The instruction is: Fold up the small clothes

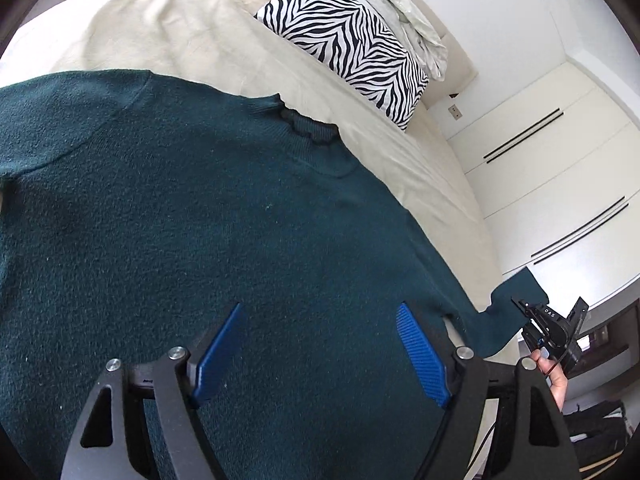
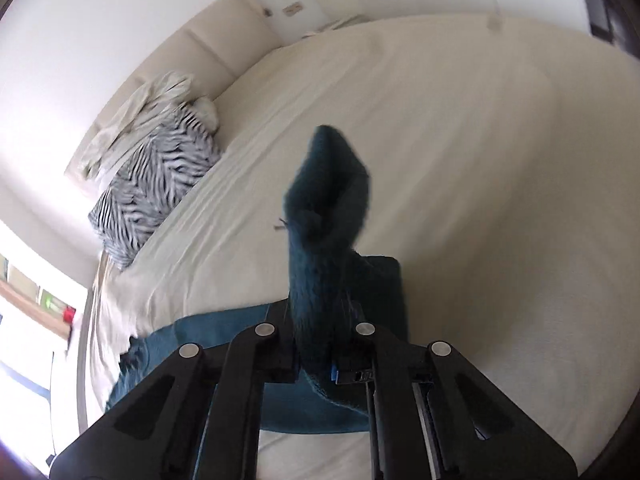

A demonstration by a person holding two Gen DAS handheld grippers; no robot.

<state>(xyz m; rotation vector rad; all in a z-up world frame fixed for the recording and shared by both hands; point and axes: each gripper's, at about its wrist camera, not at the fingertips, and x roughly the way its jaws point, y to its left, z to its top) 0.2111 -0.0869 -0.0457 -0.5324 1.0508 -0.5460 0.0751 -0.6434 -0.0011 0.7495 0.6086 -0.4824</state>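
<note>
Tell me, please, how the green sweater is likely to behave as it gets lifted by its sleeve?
Probably floppy: the sleeve pinched in the right claw already bends over on itself. The fuzzy knit looks grippy, so it likely won't slip out. The sweater lies flat across the bed, so its body should drag and stretch rather than lift as one piece.

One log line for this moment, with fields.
left gripper: open above sweater | right gripper: shut on sleeve | bed: sweater spread flat

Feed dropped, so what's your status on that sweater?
Left gripper open over the sweater. Right gripper shut on the sleeve, lifted. Pillow off to the side.
</note>
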